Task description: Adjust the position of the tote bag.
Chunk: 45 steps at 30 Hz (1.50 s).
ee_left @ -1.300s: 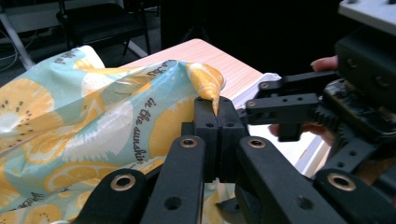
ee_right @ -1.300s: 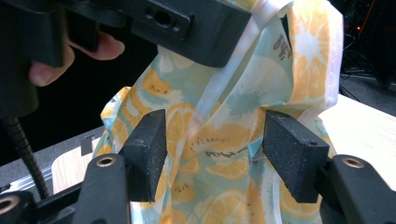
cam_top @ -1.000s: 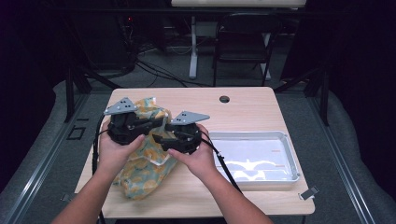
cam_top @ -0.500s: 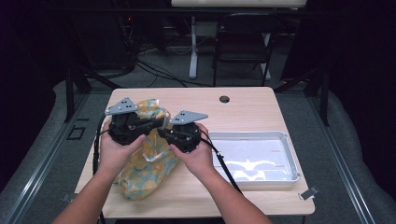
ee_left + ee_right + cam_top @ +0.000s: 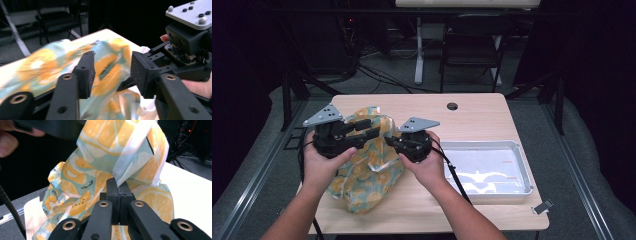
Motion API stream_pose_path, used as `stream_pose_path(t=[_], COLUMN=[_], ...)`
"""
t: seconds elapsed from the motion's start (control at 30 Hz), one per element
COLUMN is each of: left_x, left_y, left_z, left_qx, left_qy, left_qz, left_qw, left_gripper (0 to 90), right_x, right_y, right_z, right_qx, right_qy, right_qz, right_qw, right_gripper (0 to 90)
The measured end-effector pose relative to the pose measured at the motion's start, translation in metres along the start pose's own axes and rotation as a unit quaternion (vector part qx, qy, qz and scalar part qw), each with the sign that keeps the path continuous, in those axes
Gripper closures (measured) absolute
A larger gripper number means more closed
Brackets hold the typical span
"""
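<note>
A teal cloth bag (image 5: 367, 172) printed with orange and lemon slices lies crumpled on the left half of the wooden table (image 5: 482, 120), its top lifted between both hands. My right gripper (image 5: 388, 141) points left and is shut on a folded white-edged strip of the bag (image 5: 135, 152), the pads (image 5: 113, 187) pressed together on the fabric. My left gripper (image 5: 374, 129) points right toward it. Its jaws have just been opening and stand apart (image 5: 112, 72), with the bag's cloth (image 5: 50, 62) behind the gap and not pinched.
A shallow metal tray (image 5: 512, 148) lined with white paper sits on the table's right side. A round cable hole (image 5: 452, 106) lies near the far edge. A small clip (image 5: 542, 206) rests at the near right corner. A dark chair (image 5: 472, 50) stands beyond the table.
The left gripper has drawn a little to the left, away from the right one, and its jaws now stand apart. The right hand and the bag have kept their place.
</note>
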<state>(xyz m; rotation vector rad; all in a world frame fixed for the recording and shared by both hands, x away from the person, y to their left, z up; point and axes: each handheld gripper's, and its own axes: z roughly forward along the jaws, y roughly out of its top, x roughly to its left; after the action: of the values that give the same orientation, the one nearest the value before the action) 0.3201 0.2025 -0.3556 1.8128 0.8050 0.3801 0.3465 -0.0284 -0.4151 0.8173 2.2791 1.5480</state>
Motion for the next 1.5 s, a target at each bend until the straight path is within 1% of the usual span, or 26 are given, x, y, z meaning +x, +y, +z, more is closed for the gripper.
stream_pose_path(t=[0.03,0.1,0.17,0.2,0.3,0.4,0.5,0.57,0.67,0.7,0.8,0.9,0.97,1.07,1.1,1.2,1.27,1.3,1.33,1.37,1.43,1.47,1.5], left_x=[0.002,0.005,0.010,0.012,0.021,0.032,0.040,0.045,0.050,0.051,0.052,0.054,0.055,0.055,0.055,0.056,0.058,0.059,0.059,0.059,0.059,0.058,0.058], left_y=[-0.001,-0.002,-0.006,-0.008,-0.017,-0.031,-0.046,-0.055,-0.068,-0.071,-0.079,-0.088,-0.093,-0.100,-0.102,-0.108,-0.112,-0.114,-0.117,-0.118,-0.121,-0.122,-0.123], left_z=[-0.007,-0.014,-0.024,-0.027,-0.038,-0.045,-0.049,-0.052,-0.054,-0.055,-0.056,-0.055,-0.054,-0.051,-0.049,-0.045,-0.041,-0.040,-0.039,-0.038,-0.037,-0.037,-0.037], left_qx=[-0.006,-0.012,-0.023,-0.026,-0.031,-0.023,-0.015,-0.013,-0.015,-0.011,-0.014,-0.008,-0.001,0.006,0.014,0.023,0.033,0.042,0.055,0.057,0.065,0.066,0.067], left_qy=[0.007,0.012,0.023,0.027,0.042,0.057,0.075,0.084,0.083,0.083,0.085,0.096,0.103,0.108,0.113,0.122,0.126,0.128,0.133,0.137,0.143,0.144,0.146], left_qz=[0.000,-0.001,-0.004,-0.004,-0.013,-0.024,-0.035,-0.041,-0.054,-0.057,-0.065,-0.073,-0.076,-0.079,-0.075,-0.074,-0.078,-0.079,-0.080,-0.077,-0.074,-0.075,-0.074], left_qw=[1.0000,0.9999,0.9995,0.9993,0.9985,0.9978,0.9964,0.9955,0.9949,0.9949,0.9942,0.9927,0.9918,0.9910,0.9907,0.9894,0.9884,0.9877,0.9864,0.9859,0.9848,0.9845,0.9842], left_gripper=[53.4,52.0,50.2,48.2,47.3,46.0,45.7,45.6,45.6,45.6,45.2,44.6,44.5,44.5,44.5,44.7,46.8,49.6,56.8,63.9,73.6,79.6,83.7], right_x=[-0.001,-0.003,-0.004,-0.006,-0.007,-0.010,-0.012,-0.014,-0.016,-0.017,-0.019,-0.019,-0.020,-0.020,-0.020,-0.021,-0.021,-0.021,-0.021,-0.022,-0.022,-0.022,-0.023], right_y=[0.000,0.000,-0.001,-0.002,-0.002,-0.003,-0.004,-0.004,-0.005,-0.006,-0.007,-0.008,-0.007,-0.007,-0.007,-0.008,-0.009,-0.010,-0.010,-0.011,-0.012,-0.013,-0.014], right_z=[-0.001,-0.003,-0.004,-0.006,-0.007,-0.010,-0.012,-0.014,-0.016,-0.016,-0.017,-0.017,-0.017,-0.018,-0.018,-0.019,-0.019,-0.019,-0.019,-0.019,-0.020,-0.020,-0.020], right_qx=[0.000,-0.001,0.000,-0.001,-0.001,-0.001,-0.001,-0.004,-0.005,-0.005,-0.005,-0.009,-0.007,-0.008,-0.006,-0.009,-0.009,-0.008,-0.009,-0.008,-0.005,-0.006,-0.005], right_qy=[-0.002,-0.004,-0.006,-0.006,-0.009,-0.013,-0.019,-0.020,-0.024,-0.023,-0.025,-0.025,-0.025,-0.025,-0.026,-0.026,-0.027,-0.028,-0.029,-0.027,-0.027,-0.027,-0.027], right_qz=[0.000,0.002,0.002,0.003,0.004,0.008,0.008,0.010,0.013,0.015,0.018,0.022,0.021,0.020,0.018,0.021,0.023,0.022,0.024,0.024,0.023,0.026,0.024], right_qw=[1.0000,1.0000,1.0000,1.0000,0.9999,0.9999,0.9998,0.9997,0.9996,0.9996,0.9995,0.9994,0.9994,0.9995,0.9995,0.9994,0.9993,0.9993,0.9993,0.9993,0.9994,0.9993,0.9993], right_gripper=[90.0,90.0,90.0,90.0,90.0,90.0,90.0,90.0,90.0,90.0,90.0,90.0,90.0,90.0,90.0,90.0,90.0,90.0,90.0,90.0,90.0,90.0,90.0])
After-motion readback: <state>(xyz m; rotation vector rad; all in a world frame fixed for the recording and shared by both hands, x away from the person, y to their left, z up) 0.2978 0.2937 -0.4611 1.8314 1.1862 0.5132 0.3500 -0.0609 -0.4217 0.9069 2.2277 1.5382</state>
